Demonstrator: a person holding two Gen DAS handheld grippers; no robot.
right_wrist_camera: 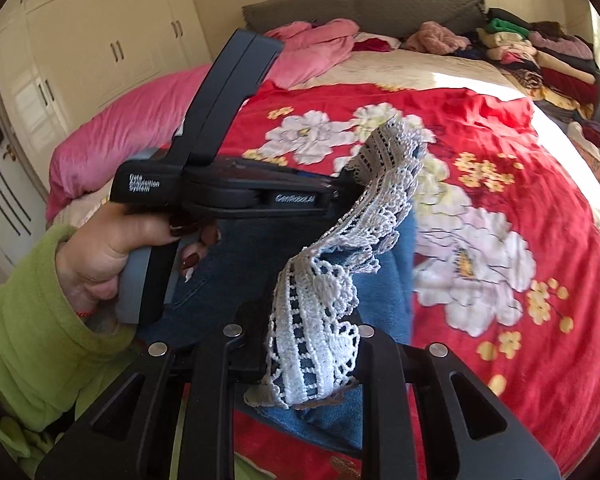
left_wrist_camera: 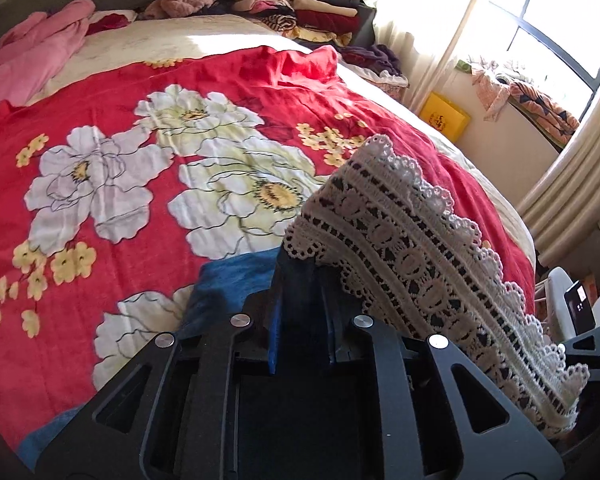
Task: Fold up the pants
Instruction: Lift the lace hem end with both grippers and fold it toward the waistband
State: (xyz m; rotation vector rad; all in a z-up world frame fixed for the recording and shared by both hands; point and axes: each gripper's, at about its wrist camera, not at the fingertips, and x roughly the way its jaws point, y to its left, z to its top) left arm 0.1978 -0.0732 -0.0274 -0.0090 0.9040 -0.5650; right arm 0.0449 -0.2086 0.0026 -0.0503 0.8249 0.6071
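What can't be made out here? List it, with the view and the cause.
- Most of the pants: both views show mainly the lace hem; grippers cover the rest.
- Left gripper fingertips: left wrist view, buried in denim and lace.
- Right gripper fingertips: right wrist view, covered by lace.
- Folded clothes pile: too small to separate single garments.

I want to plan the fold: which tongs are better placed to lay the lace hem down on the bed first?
Probably left: the left tongs hold the lace hem farther out over the red blanket.
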